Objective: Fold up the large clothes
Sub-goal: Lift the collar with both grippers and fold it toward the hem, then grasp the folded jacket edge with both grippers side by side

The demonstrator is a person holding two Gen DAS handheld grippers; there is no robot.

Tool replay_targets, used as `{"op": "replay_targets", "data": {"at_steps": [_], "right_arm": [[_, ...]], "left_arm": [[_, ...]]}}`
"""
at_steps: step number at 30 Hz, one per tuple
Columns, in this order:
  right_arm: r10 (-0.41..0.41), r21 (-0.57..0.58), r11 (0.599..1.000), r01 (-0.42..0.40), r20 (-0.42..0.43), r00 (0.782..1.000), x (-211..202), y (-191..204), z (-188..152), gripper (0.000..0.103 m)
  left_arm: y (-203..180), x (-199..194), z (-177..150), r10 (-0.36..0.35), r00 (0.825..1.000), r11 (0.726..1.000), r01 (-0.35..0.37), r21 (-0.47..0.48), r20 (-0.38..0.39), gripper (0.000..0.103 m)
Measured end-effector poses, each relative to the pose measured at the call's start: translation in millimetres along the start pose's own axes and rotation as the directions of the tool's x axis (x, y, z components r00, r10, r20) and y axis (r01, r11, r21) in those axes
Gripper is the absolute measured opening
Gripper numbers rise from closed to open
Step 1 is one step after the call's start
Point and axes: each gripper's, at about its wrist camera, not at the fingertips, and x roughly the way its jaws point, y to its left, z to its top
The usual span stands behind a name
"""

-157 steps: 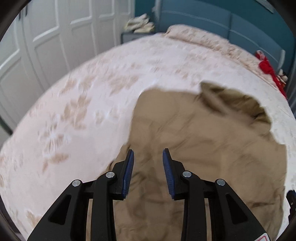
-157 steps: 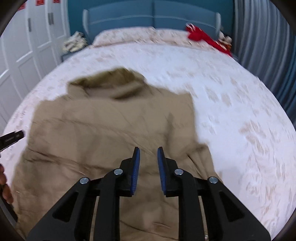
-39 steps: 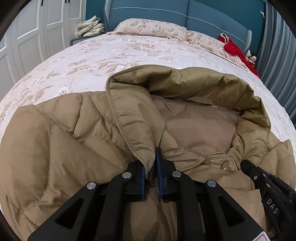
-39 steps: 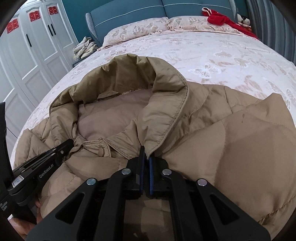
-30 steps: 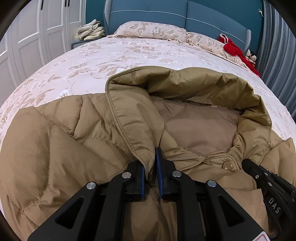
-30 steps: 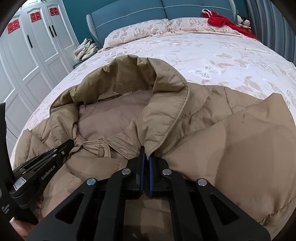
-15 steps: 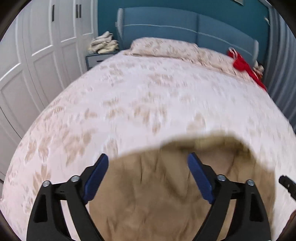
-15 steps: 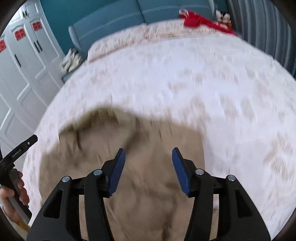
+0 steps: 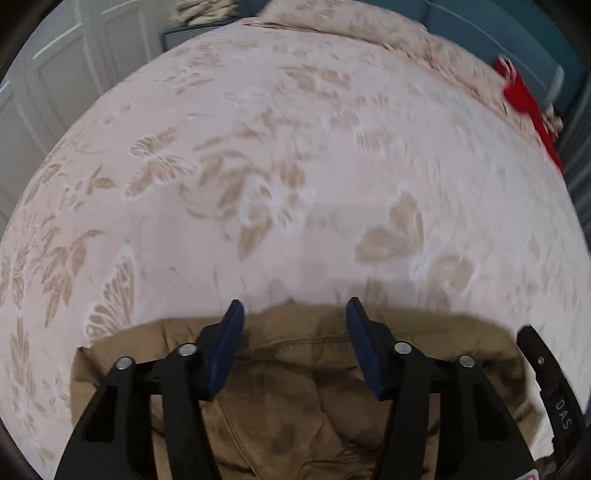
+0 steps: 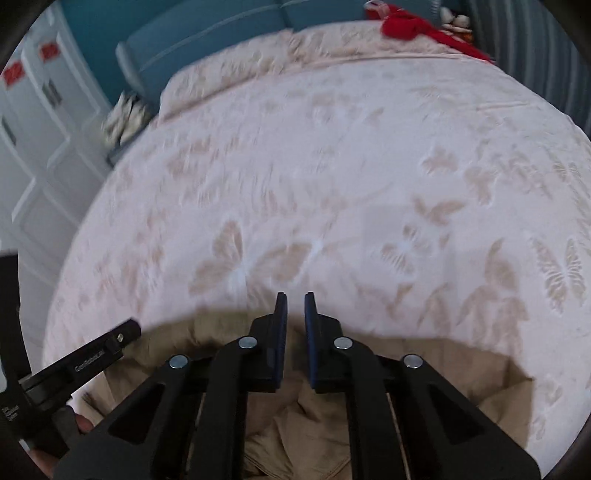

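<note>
A tan puffer jacket [image 9: 295, 406] lies folded on the bed at the near edge; it also shows in the right wrist view [image 10: 306, 435]. My left gripper [image 9: 293, 310] hovers above its far edge, jaws wide open and empty. My right gripper [image 10: 295, 301] hovers above the jacket's far edge too, jaws nearly closed with a narrow gap, holding nothing. The right gripper's body [image 9: 550, 384] shows at the right of the left wrist view, and the left gripper's body [image 10: 81, 362] at the left of the right wrist view.
The bed has a cream butterfly-patterned cover [image 9: 295, 166] [image 10: 332, 166]. Pillows [image 10: 229, 70], a blue headboard [image 10: 207, 29] and a red item [image 10: 417, 26] are at the far end. White wardrobe doors [image 10: 33, 122] stand to the left.
Both grippers let go of the jacket's collar and pulled back above it. The jacket now lies lower in view, folded. The right jaws have narrowed in the last half second.
</note>
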Motion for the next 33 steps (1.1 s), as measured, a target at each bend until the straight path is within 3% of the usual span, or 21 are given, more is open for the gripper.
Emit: {"op": "replay_targets", "data": {"at_steps": [4, 7, 14, 18, 20, 25, 33], "right_arm": [[0.052, -0.063, 0.997, -0.054, -0.032, 0.998, -5, -2, -36, 0.006], [0.032, -0.115, 0.993, -0.039, -0.065, 0.997, -3, -6, -69, 0.006], [-0.008, -0.150, 0.989, 0.003, -0.038, 0.999, 5, -7, -77, 0.003], [0.023, -0.193, 0.981, 0.002, 0.126, 0.992, -46, 7, -73, 0.004], [0.018, -0.197, 0.980, 0.015, 0.162, 0.987, -51, 10, -61, 0.004], [-0.002, -0.129, 0.992, 0.004, 0.022, 1.000, -2, -5, -59, 0.003], [-0.036, -0.175, 0.984, 0.042, 0.037, 0.999, 17, -3, -79, 0.000]], "left_arm": [[5, -8, -32, -0.039, 0.999, 0.997, 0.036, 0.066, 0.033, 0.049], [12, -8, -56, -0.031, 0.998, 0.994, 0.026, 0.106, 0.049, 0.049], [2, 6, -73, 0.026, 0.992, 0.988, -0.044, 0.147, 0.120, 0.049], [0, 10, -78, 0.043, 0.985, 0.985, -0.070, 0.159, 0.165, 0.050], [-1, 11, -80, 0.050, 0.982, 0.983, -0.080, 0.163, 0.180, 0.050], [-2, 12, -81, 0.055, 0.979, 0.982, -0.089, 0.166, 0.195, 0.050], [-3, 14, -85, 0.052, 0.970, 0.983, -0.092, 0.160, 0.237, 0.050]]}}
